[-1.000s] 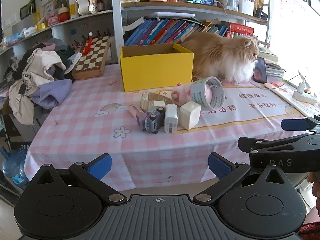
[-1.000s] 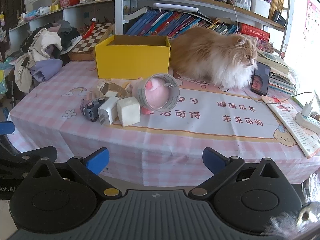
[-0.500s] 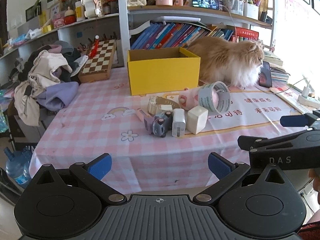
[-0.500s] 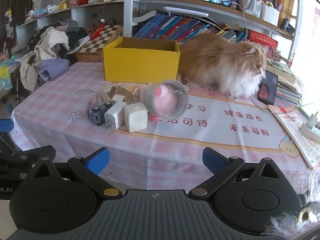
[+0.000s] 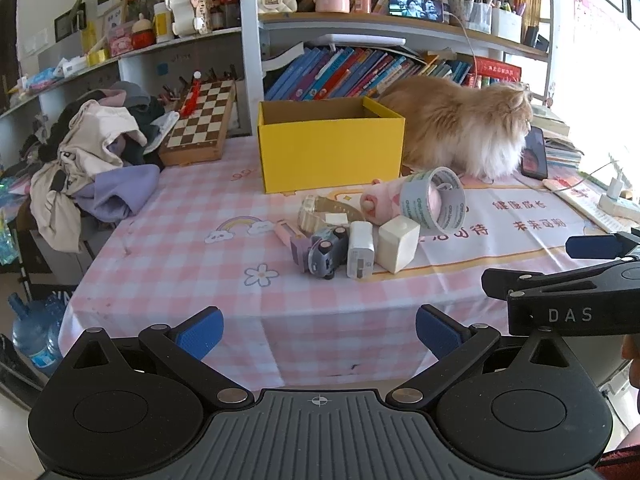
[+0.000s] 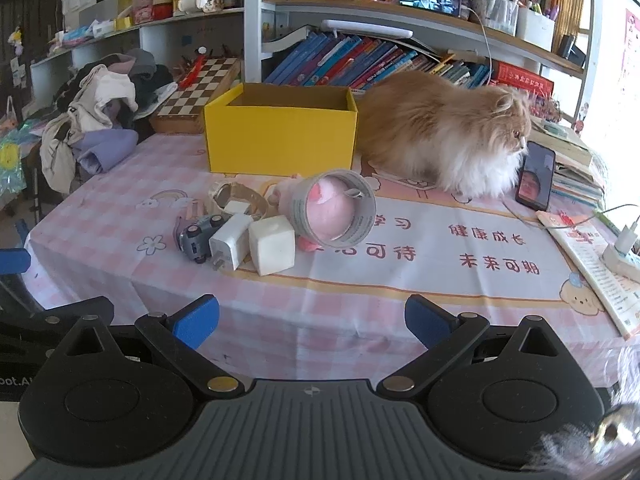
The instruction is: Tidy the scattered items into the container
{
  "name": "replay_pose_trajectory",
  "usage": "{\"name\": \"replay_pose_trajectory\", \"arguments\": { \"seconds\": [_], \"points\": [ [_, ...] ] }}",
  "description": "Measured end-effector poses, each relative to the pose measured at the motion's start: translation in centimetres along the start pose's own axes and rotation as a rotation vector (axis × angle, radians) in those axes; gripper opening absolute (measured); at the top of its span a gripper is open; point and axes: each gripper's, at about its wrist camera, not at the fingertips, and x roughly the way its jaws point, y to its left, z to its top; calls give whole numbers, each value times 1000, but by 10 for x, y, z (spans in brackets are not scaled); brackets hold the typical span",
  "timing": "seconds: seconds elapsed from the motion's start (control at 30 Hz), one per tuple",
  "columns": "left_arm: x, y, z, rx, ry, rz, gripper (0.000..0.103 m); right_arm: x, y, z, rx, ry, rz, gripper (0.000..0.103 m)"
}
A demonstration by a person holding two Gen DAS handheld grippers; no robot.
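The left gripper (image 5: pixel 318 330) hangs off the near edge of the table (image 5: pixel 180 248), its blue-padded fingers spread wide with nothing between them. The right gripper (image 6: pixel 312 318) sits the same way beside it, fingers apart and empty, also short of the table edge; its black body shows at the right of the left wrist view.

Beyond both, on the pink checked cloth, the scattered items lie bunched together. Nearest is a white cube (image 6: pixel 273 245), touching a white charger plug (image 6: pixel 230 242), which in turn touches a small grey toy car (image 6: pixel 197 236). A purple and pink pen-like piece (image 5: pixel 291 238) lies just left of the car. Behind them rests a cream watch (image 5: pixel 324 212). A roll of tape (image 6: pixel 335 209) stands tilted on its edge, ringed around a pink plush toy (image 5: pixel 380 202), and leans just behind the cube.

Farther back stands the yellow box (image 6: pixel 280 136), open-topped; what can be seen of its inside looks empty. A fluffy orange cat (image 6: pixel 444 136) stands right beside the box on its right, facing a propped phone (image 6: pixel 536 176). A chessboard (image 5: pixel 200 124) and a heap of clothes (image 5: pixel 92 160) lie to the left of the box, books (image 5: pixel 360 72) fill the shelf behind, and a power strip (image 6: pixel 622 258) sits at the far right.
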Motion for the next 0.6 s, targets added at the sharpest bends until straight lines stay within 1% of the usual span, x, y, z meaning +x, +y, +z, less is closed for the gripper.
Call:
{"name": "replay_pose_trajectory", "arguments": {
  "seconds": [0.13, 0.6],
  "points": [
    [4, -1, 1, 1, 7, -8, 103, 3, -4, -1, 21, 12, -4, 101],
    [19, -2, 5, 0, 25, -25, 103, 17, -7, 4, 22, 31, -7, 101]
  ]
}}
